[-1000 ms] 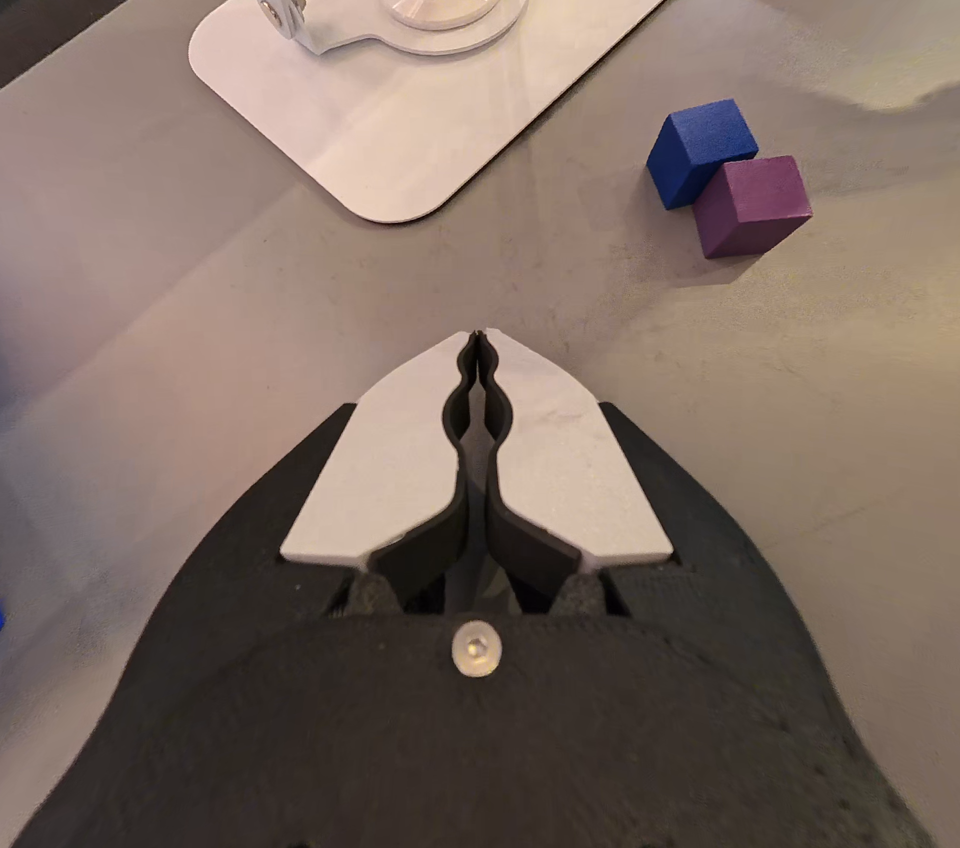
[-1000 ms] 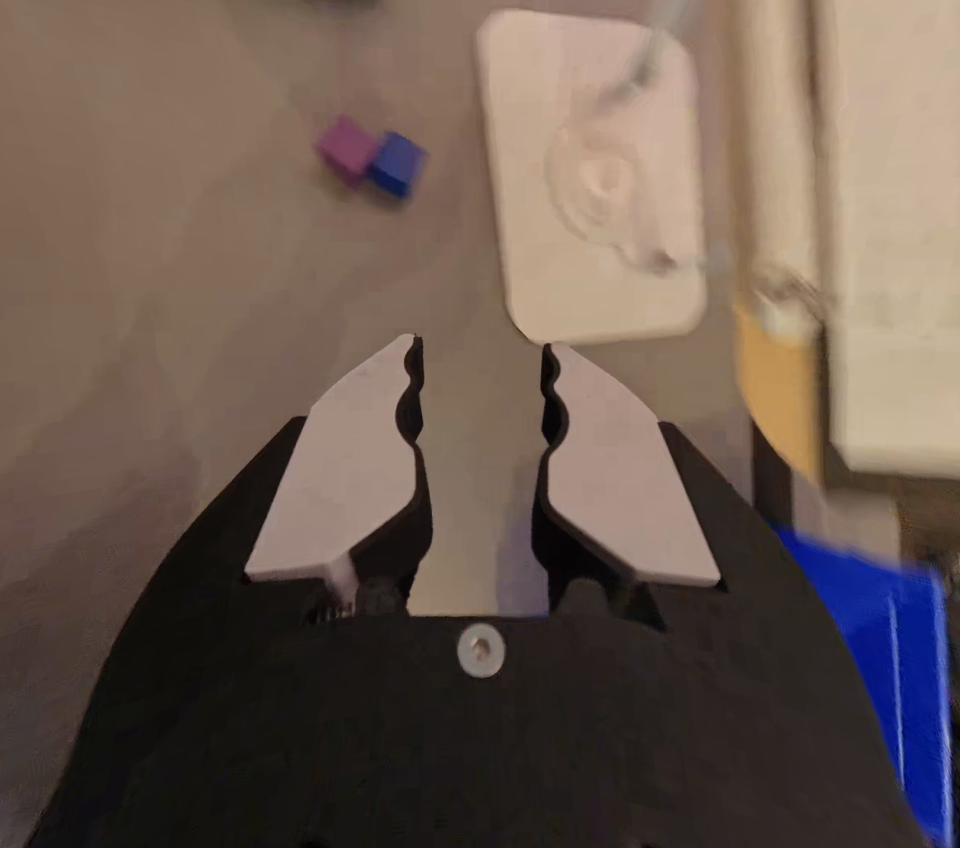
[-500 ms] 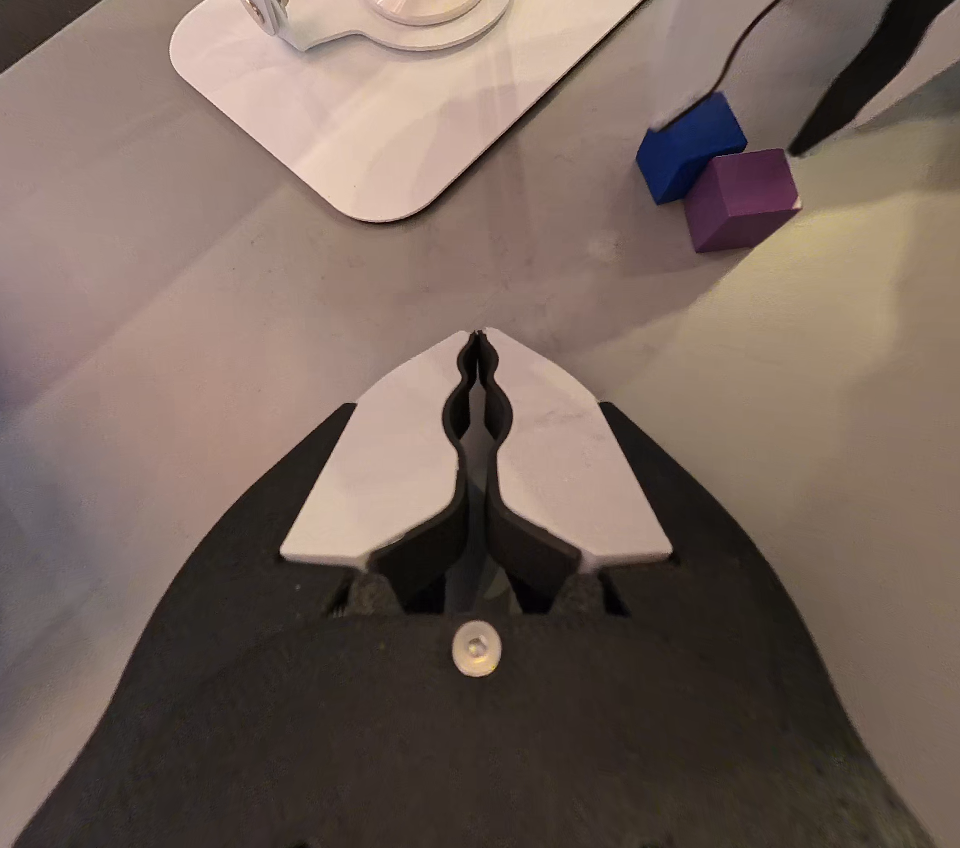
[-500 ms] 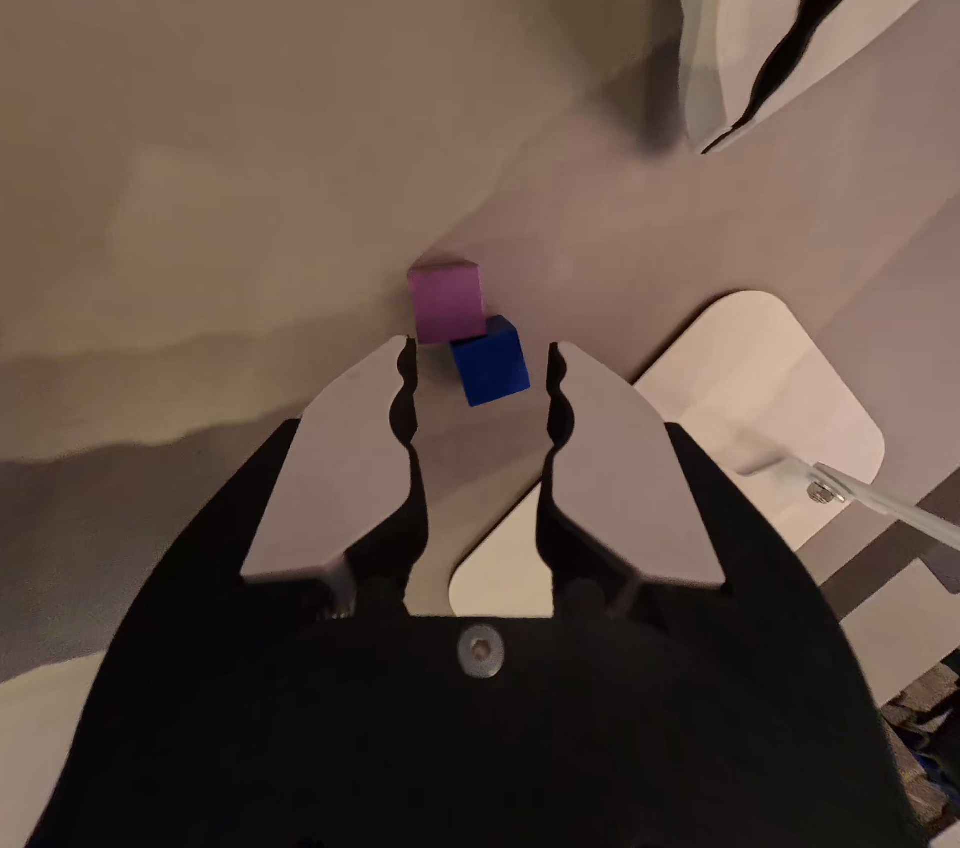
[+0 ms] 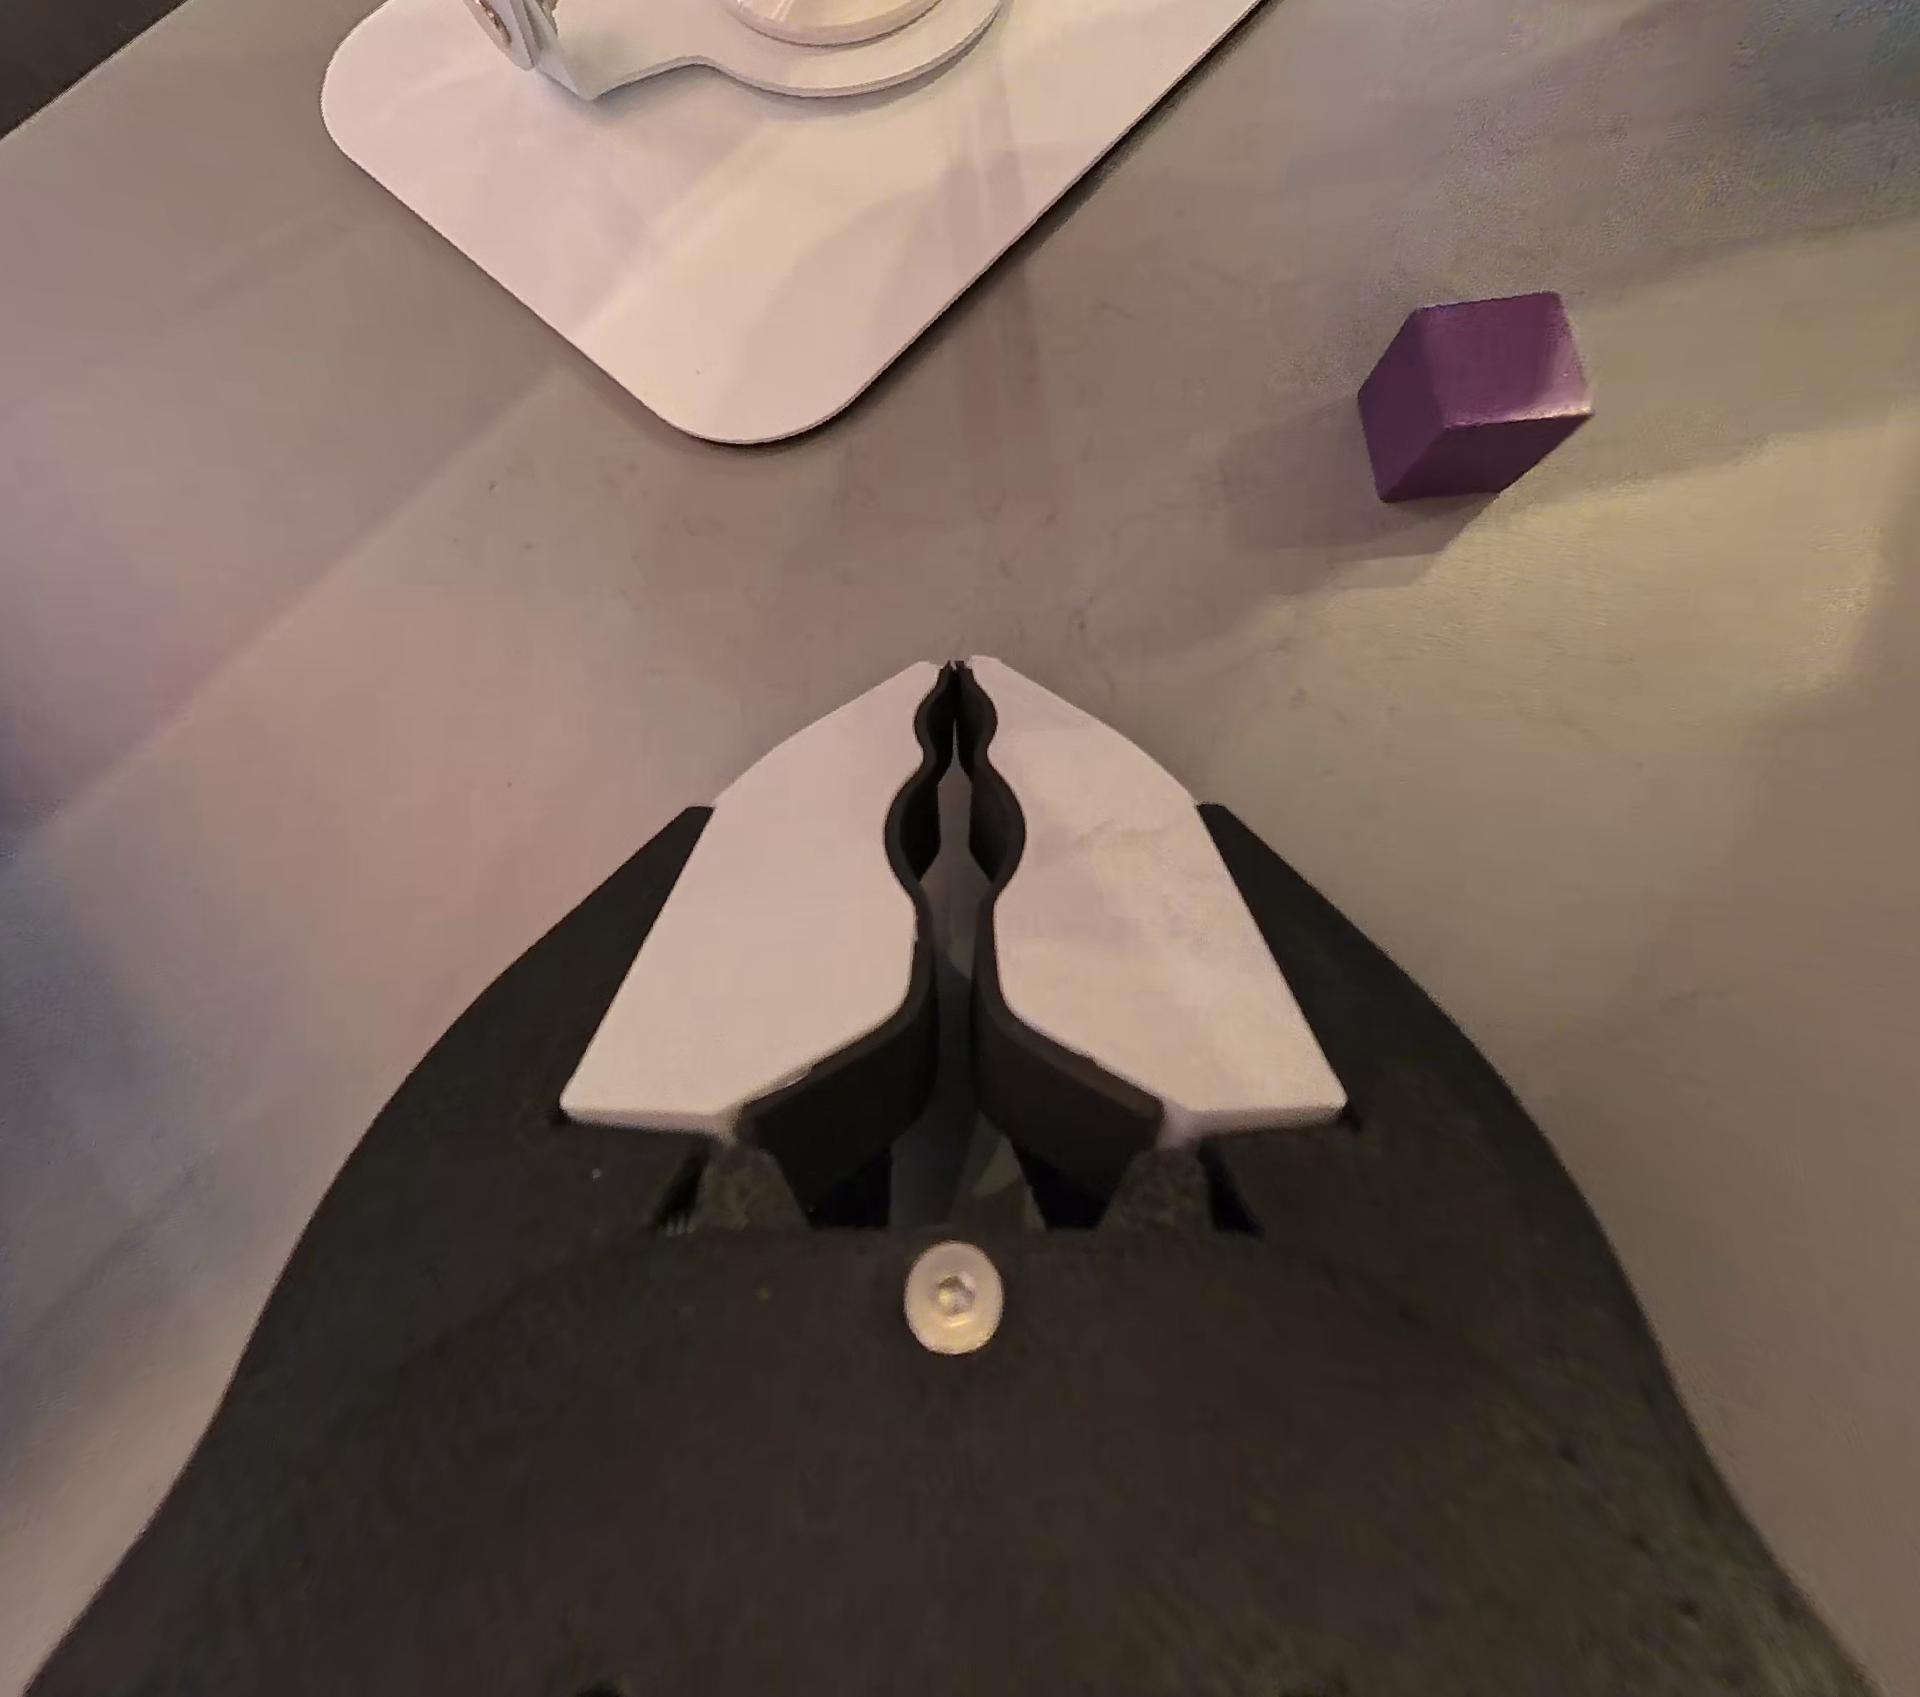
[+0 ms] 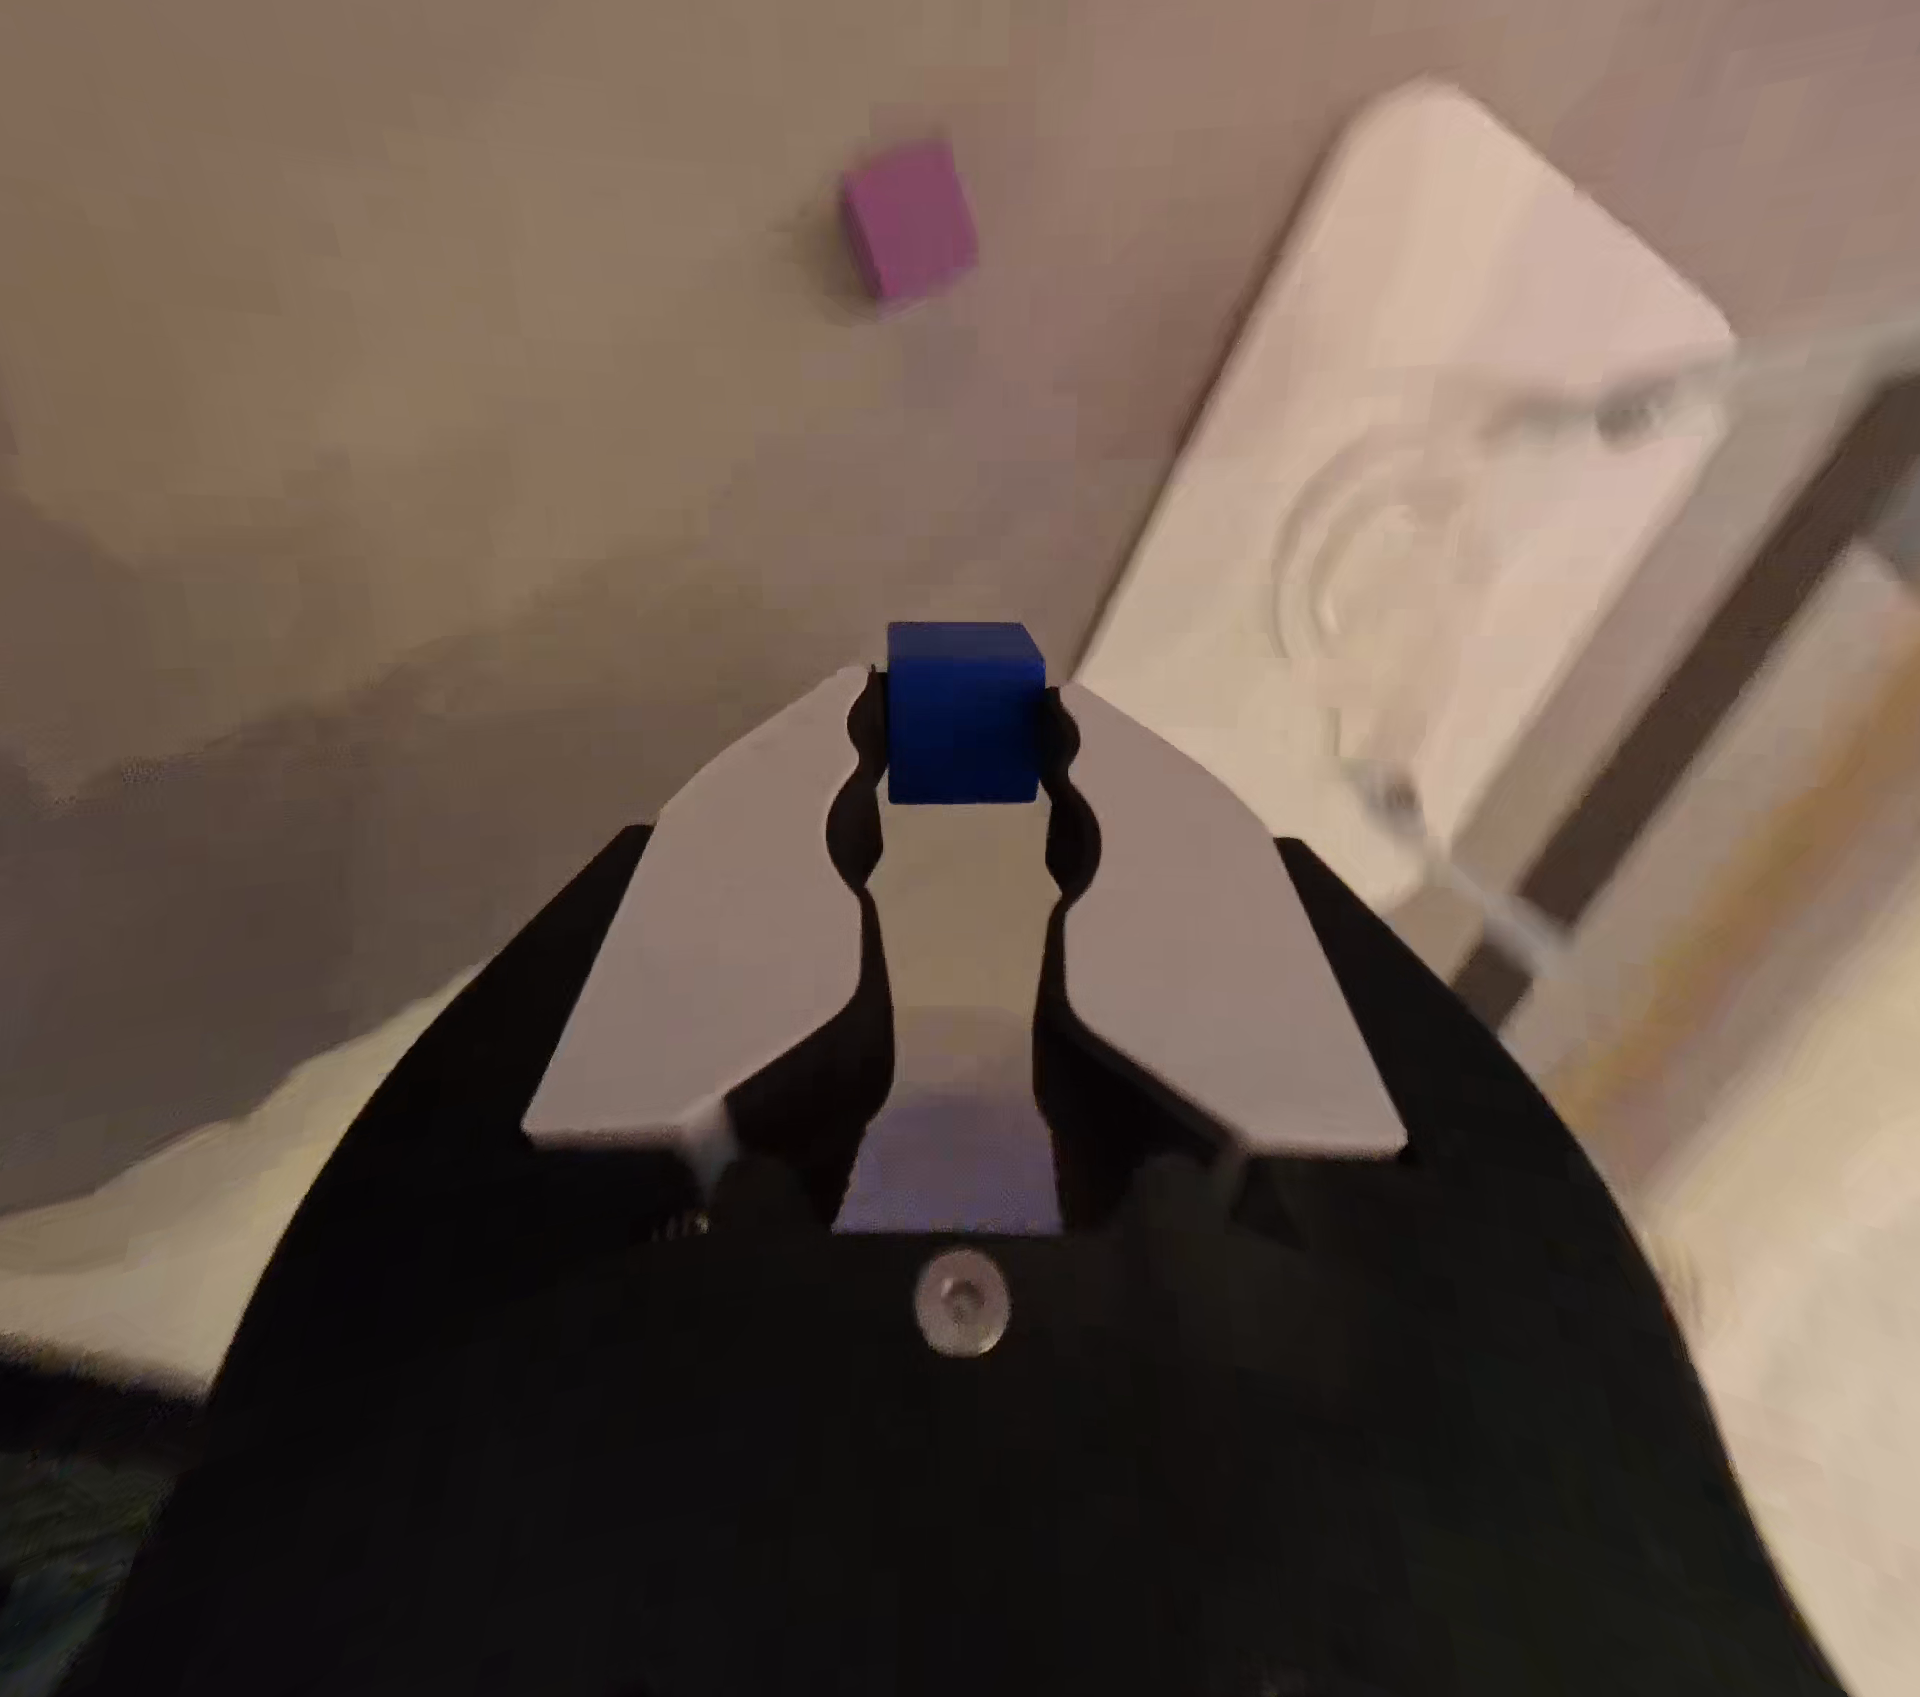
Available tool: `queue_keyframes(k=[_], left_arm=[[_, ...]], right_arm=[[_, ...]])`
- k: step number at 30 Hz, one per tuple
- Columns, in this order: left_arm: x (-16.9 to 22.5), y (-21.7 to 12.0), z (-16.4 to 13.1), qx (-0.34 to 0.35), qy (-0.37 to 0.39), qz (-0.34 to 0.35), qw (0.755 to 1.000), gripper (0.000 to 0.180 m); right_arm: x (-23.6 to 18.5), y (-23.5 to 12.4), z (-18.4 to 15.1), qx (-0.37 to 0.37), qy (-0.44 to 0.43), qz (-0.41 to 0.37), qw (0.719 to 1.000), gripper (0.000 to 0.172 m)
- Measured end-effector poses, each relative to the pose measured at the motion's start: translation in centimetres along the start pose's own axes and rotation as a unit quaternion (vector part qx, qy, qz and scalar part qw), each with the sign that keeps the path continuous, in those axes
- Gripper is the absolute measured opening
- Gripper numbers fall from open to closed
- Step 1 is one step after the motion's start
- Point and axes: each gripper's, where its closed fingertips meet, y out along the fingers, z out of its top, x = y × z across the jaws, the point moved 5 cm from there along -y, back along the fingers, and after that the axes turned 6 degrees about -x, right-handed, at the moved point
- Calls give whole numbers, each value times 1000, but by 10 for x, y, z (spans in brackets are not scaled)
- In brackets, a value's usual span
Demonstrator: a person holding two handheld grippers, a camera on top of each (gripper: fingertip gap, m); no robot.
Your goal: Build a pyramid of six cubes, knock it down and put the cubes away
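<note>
The right tool [image 6: 964,697] grips a blue cube [image 6: 963,712] at its tips, both pads pressed against the cube's sides, raised above the grey desk [image 5: 312,608]. The left tool [image 5: 958,668] is fully closed with nothing between its fingers. A purple cube [image 5: 1473,395] rests on the desk near a white stand base [image 5: 831,193].

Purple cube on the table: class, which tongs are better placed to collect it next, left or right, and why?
Left, probably. The left tongs are shut on nothing, and the purple cube lies just ahead to their right. The right tongs already grip the blue cube.
</note>
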Motion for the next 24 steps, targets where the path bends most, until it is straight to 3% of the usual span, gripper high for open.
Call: queue_keyframes(k=[5,8,14,19,23,24], left_arm=[[0,1,0,-4,2,1,1000,0],[0,1,0,-7,2,5,1000,0],[-1,2,-1,-11,0,15,1000,0],[-2,3,-1,-17,-3,21,1000,0],[-2,4,-2,-23,0,23,999,0],[-2,5,-2,-24,0,23,999,0]], right_arm=[[-6,-84,-118,-52,205,-111,971,29],[-16,-101,-191,-89,310,-139,936,28],[-30,-51,-283,-101,423,-83,897,29],[-34,6,-318,-90,462,-20,882,29],[-38,31,-331,-108,475,2,873,30],[-38,31,-333,-109,480,2,870,38]])
